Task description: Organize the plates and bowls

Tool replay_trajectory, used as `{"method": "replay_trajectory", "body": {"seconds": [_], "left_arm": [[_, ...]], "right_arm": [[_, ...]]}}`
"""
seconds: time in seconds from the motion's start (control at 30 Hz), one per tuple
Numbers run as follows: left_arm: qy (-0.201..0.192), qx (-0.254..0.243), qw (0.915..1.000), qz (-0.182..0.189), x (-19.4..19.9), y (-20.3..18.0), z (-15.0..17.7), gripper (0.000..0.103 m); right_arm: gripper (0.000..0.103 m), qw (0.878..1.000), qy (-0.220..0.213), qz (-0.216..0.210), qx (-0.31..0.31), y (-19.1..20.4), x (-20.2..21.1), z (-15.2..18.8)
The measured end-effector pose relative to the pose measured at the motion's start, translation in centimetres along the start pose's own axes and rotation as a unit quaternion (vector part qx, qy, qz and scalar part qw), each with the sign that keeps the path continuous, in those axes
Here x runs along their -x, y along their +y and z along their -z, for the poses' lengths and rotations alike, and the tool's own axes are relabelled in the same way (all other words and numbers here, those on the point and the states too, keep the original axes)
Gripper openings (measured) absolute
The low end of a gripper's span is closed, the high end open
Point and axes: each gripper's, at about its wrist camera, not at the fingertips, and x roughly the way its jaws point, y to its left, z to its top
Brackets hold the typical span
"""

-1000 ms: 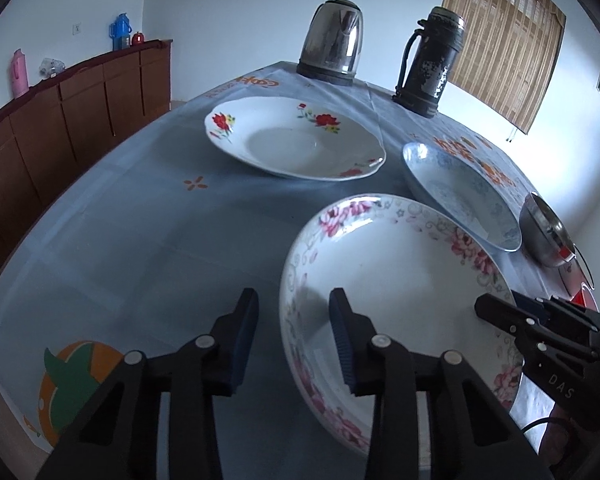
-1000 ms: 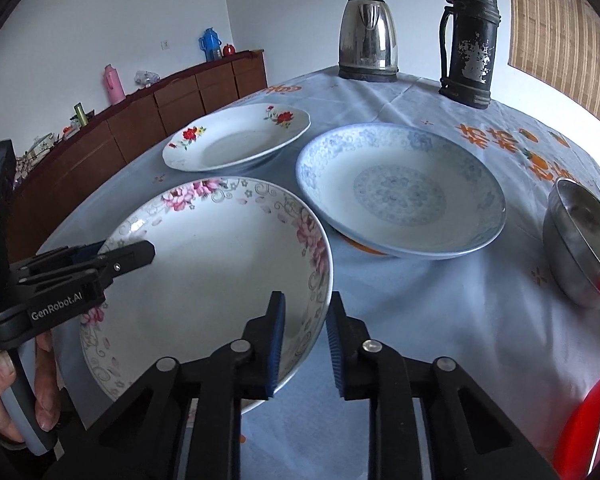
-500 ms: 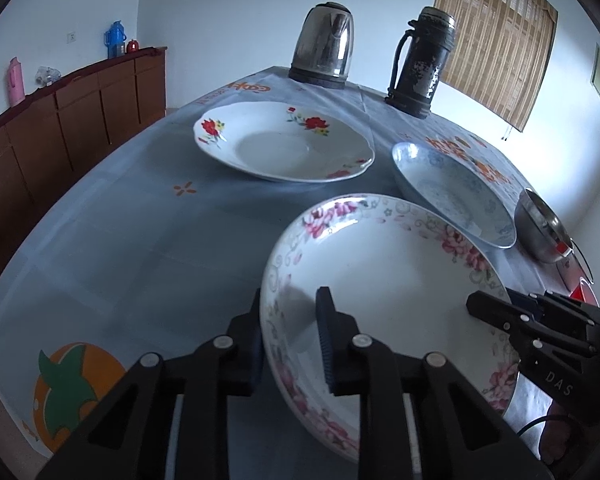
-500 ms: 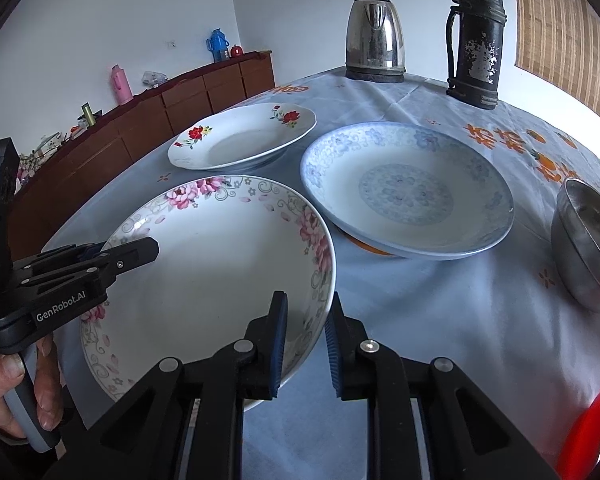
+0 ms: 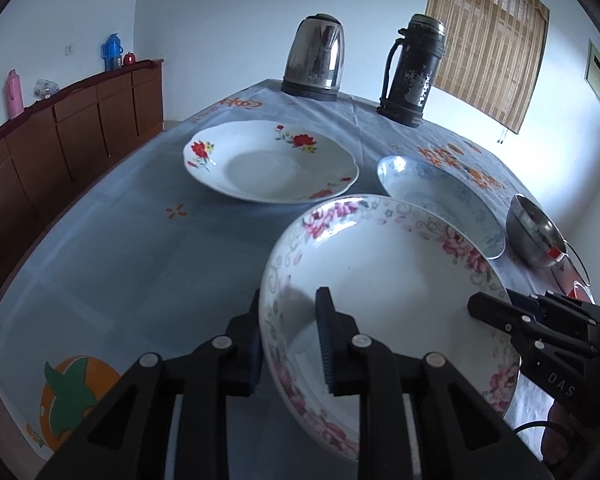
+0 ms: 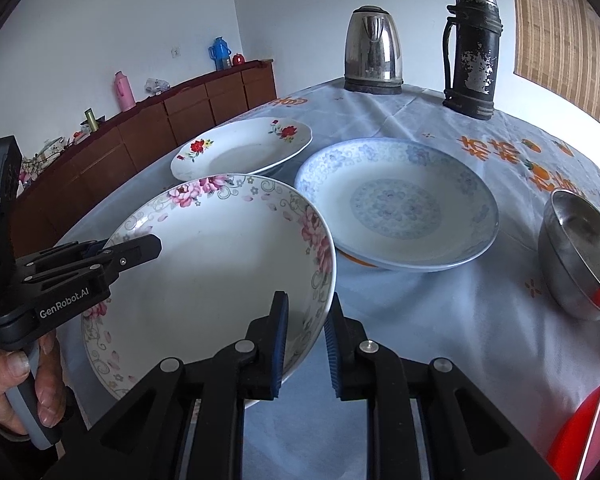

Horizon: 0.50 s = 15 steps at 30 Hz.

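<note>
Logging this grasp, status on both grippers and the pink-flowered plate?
Left gripper and right gripper both shut on white pink-flowered plate, opposite rims. Blue-patterned plate close beside it.

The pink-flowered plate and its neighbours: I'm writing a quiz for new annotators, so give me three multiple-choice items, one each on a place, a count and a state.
1. Where does the metal bowl stand?
A. Right of the blue plate
B. Between the kettle and the flask
C. On the red-flowered plate

2. How many plates are on the table?
A. Two
B. Three
C. Five

3. How is the pink-flowered plate held?
A. By no gripper
B. By the right gripper alone
C. By both, the left gripper too

Answers:
1 A, the bowl sits past the blue plate's right edge.
2 B, pink-flowered, red-flowered and blue.
3 C, each gripper's fingers straddle the rim on opposite sides.
</note>
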Motion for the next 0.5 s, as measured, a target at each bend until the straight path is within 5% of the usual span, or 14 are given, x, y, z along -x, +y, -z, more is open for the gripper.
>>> {"method": "replay_trajectory", "body": {"seconds": [0.5], "left_arm": [[-0.026, -0.013, 0.9996, 0.002, -0.1, -2.2, -3.1, 0.021]], "right_arm": [[0.020, 0.999, -0.030, 0.012, -0.010, -1.6, 1.3, -1.4]]}}
